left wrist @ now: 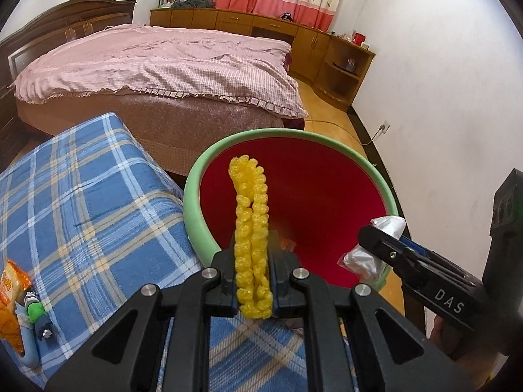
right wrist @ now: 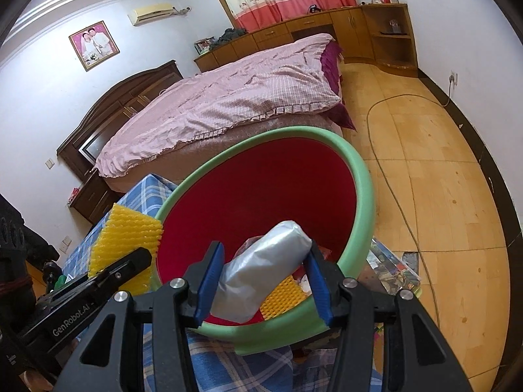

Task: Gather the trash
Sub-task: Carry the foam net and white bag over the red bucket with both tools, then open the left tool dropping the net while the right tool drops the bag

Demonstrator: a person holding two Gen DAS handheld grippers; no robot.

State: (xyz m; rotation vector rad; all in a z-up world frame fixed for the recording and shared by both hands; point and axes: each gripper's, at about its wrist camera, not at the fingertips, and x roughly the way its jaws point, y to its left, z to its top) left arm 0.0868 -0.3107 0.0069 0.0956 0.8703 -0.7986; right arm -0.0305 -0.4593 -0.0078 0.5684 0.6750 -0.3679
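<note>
My left gripper is shut on a folded yellow foam net and holds it over the near rim of a red basin with a green rim. The net also shows in the right wrist view. My right gripper stands wide, and a silver plastic wrapper lies loose between its blue pads above the basin. In the left wrist view the right gripper is at the basin's right rim with the wrapper. Another yellow net piece lies inside the basin.
The basin sits on a blue plaid cloth. An orange snack bag and a small green toy lie at the cloth's left. A pink-covered bed stands behind. A cable runs across the wooden floor on the right.
</note>
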